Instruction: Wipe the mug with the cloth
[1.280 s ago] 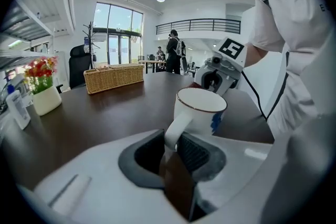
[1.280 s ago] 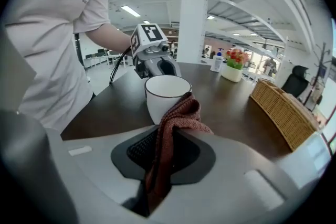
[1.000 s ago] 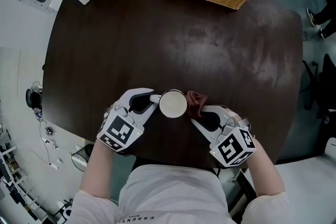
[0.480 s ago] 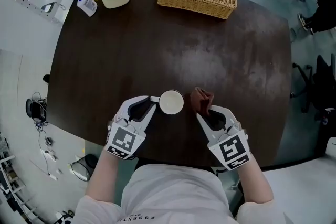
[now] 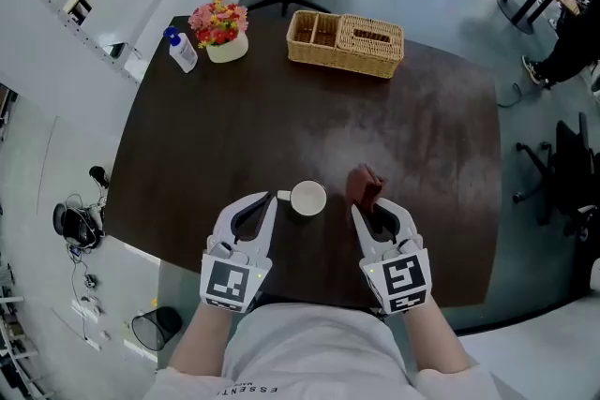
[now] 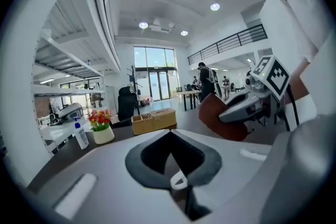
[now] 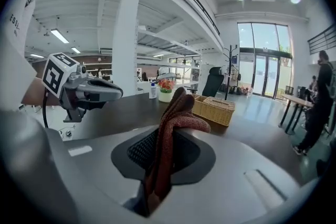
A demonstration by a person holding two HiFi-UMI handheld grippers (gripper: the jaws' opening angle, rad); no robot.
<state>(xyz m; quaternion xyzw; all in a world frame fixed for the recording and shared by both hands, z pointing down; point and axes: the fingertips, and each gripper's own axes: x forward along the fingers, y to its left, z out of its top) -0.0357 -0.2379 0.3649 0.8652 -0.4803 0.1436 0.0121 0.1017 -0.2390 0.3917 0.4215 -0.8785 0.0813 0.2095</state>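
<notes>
Only overhead does the mug [image 5: 307, 199] show, clamped by left gripper [image 5: 273, 199]; right gripper [image 5: 373, 207] pinches cloth [image 5: 364, 185].

White left claw [image 5: 270, 200] and right claw [image 5: 368, 210], dark-padded, each with a black-and-white marker cube [image 5: 232, 282]; white short-sleeved shirt [image 5: 309, 348].

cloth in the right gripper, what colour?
The cloth is reddish-brown, shown best in the right gripper view.

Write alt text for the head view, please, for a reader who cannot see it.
A person holds two grippers over a dark table: the right gripper clamps a reddish-brown cloth, the left gripper points at the handle of a white mug between them. A wicker basket, flowers and a bottle stand at the far edge.
</notes>
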